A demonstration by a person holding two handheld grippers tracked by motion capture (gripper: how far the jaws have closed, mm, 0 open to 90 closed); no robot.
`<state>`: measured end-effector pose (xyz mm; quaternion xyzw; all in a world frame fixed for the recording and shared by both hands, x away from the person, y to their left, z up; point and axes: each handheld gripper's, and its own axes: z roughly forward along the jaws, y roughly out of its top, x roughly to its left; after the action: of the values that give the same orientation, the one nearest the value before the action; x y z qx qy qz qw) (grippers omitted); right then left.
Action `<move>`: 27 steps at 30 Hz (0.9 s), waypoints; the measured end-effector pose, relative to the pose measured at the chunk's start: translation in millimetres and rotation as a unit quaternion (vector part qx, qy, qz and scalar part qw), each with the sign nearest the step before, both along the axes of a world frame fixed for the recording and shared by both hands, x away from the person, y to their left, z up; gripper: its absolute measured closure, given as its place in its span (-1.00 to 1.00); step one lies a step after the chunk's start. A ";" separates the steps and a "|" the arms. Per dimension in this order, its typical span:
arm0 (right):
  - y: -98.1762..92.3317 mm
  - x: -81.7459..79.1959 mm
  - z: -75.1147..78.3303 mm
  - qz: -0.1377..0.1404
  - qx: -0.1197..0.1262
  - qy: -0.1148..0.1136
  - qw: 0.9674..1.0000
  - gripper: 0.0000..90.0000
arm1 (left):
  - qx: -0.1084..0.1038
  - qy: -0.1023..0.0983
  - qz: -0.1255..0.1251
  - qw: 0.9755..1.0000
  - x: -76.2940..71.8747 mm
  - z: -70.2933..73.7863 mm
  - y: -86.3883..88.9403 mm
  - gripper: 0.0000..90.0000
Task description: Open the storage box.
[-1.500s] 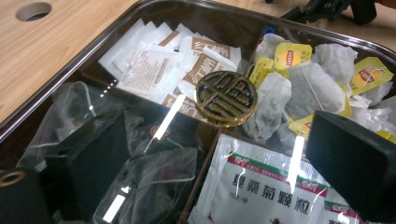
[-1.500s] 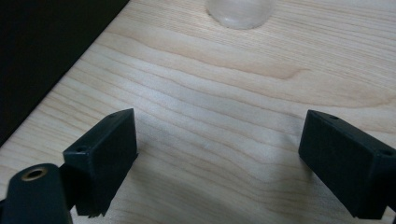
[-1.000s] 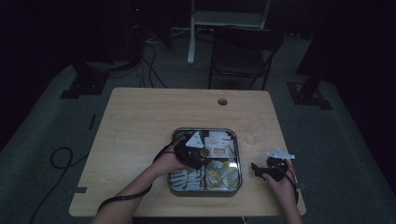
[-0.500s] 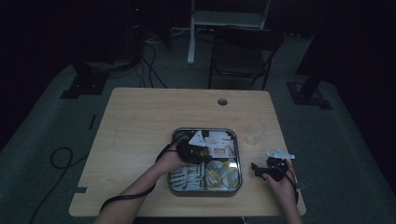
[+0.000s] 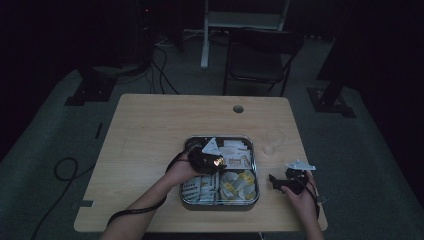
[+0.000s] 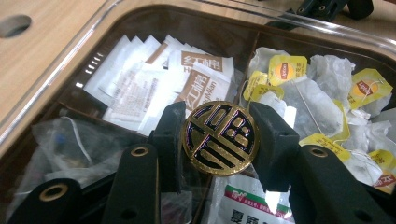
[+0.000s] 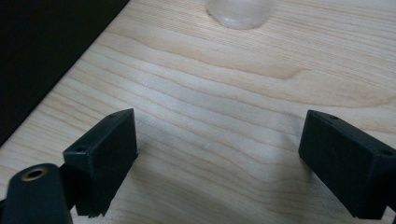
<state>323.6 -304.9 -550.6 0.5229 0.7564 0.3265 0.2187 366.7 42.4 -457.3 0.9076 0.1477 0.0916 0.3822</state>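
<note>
Left gripper view shows the left tool (image 6: 218, 140) clamped by its edges on a round gold-and-black capsule (image 6: 219, 138) above the tray (image 6: 60, 70), a rim-only hold judged liable to slip into the tea bags (image 6: 322, 98); right tool (image 7: 219, 158) gapes empty over the worktop (image 7: 224, 84).

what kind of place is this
Probably a dim lab or recording studio: a lone wooden table, equipment stands with floor cables, a folding chair, and a tray of tea supplies.

Dark room, black chair (image 5: 260, 55), grey floor (image 5: 45, 140)
</note>
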 end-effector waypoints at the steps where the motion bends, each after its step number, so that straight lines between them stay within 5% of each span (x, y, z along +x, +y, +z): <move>1: 0.0 0.0 0.0 0.000 0.000 0.000 1.000 -0.76 | 0.001 0.000 -0.002 1.000 0.1 2.0 0.6 0.33; 27: -0.2 0.1 -0.1 0.001 -0.001 -0.001 1.000 -0.76 | -0.016 -0.009 0.077 0.997 14.6 20.4 46.4 0.33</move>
<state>323.7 -305.1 -550.7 0.5214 0.7572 0.3264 0.2196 381.3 88.8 -436.9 0.8863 0.2148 0.1267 0.3902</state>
